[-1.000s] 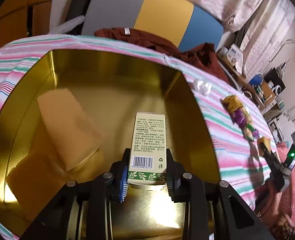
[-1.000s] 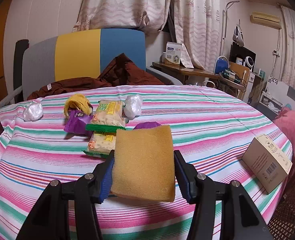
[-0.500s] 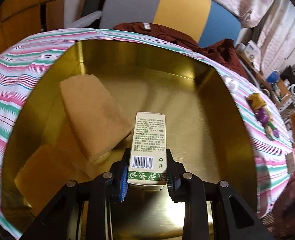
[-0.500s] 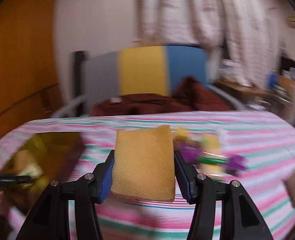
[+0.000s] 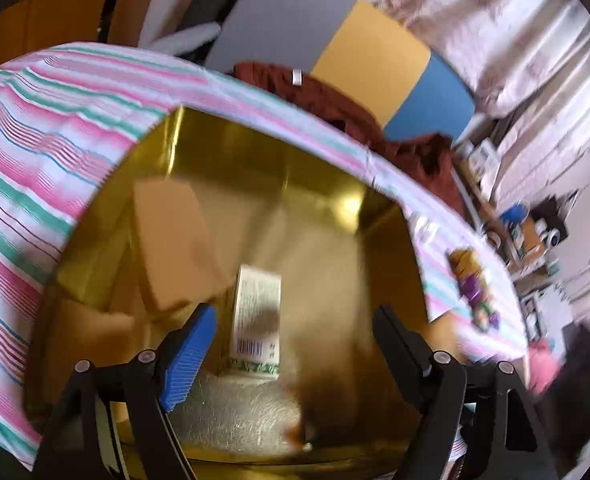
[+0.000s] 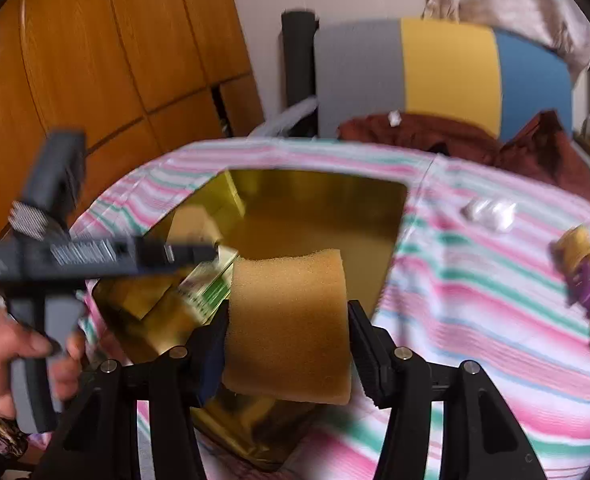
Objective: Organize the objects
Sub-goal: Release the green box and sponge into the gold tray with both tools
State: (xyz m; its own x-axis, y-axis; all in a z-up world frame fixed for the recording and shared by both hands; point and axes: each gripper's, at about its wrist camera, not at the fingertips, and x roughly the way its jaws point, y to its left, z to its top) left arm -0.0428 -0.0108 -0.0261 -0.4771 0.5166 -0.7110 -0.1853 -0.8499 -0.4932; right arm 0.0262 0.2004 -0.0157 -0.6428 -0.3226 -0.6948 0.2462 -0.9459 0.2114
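Observation:
A gold tin box (image 5: 327,184) stands open on the striped tablecloth (image 5: 35,120). My left gripper (image 5: 291,344) is open above its inside. A white and green carton (image 5: 257,316) lies free in the box between the left fingers, beside a yellow sponge (image 5: 171,240). My right gripper (image 6: 289,340) is shut on another yellow sponge (image 6: 291,320), held over the near edge of the gold box (image 6: 319,216). The carton (image 6: 207,284) and the left gripper (image 6: 95,256) show at the left of the right wrist view.
Snack packets (image 6: 587,276) and a white plastic wad (image 6: 491,212) lie on the cloth right of the box. A dark red garment (image 6: 475,136) and a grey, yellow and blue cushion (image 6: 447,72) are behind the table. A wooden wardrobe (image 6: 95,60) stands at the left.
My left gripper has opened and let the carton drop into the box. My right gripper has swung left with the sponge, from the snack area to the box.

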